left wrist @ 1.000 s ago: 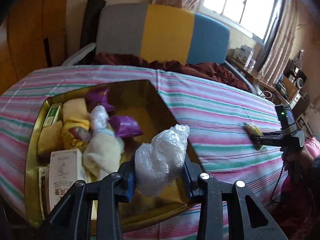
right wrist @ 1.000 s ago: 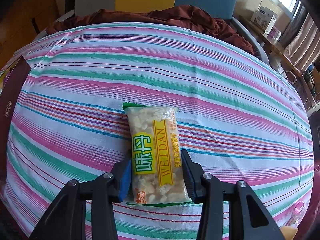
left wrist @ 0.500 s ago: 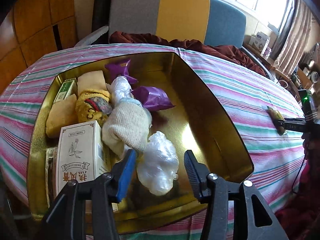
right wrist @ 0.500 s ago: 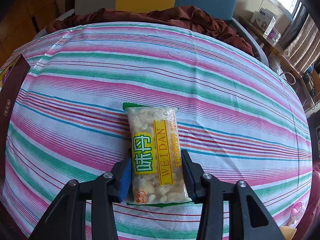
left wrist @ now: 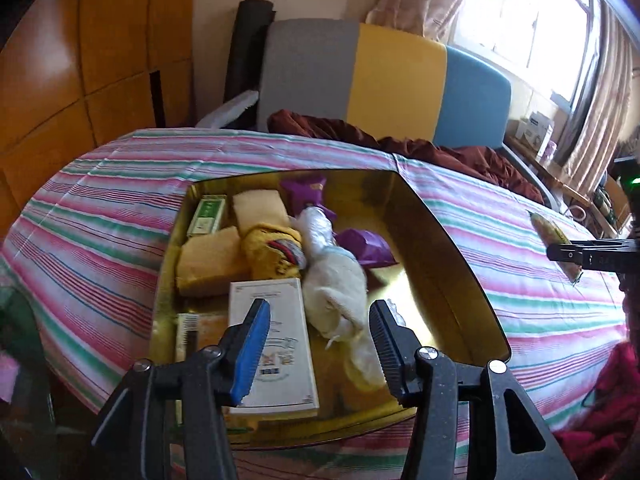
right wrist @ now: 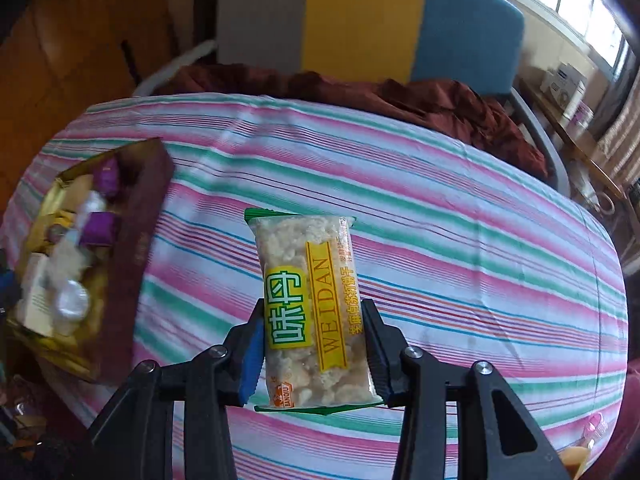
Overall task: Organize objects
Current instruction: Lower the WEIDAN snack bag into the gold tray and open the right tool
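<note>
Inside the gold tin (left wrist: 460, 264) lie a white box (left wrist: 276, 340) and purple packets (left wrist: 364, 246).

Glossy gold metal tin (left wrist: 460, 276); striped woven cloth tablecloth (right wrist: 460, 240); shiny clear plastic snack packet (right wrist: 316, 312); polished wood panelling (left wrist: 80, 60).

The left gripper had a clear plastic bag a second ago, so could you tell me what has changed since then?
The left gripper let the clear bag go into the gold tin and drew back with open jaws. The right gripper lifted the snack packet off the striped cloth. The tin's other contents stayed put.
</note>
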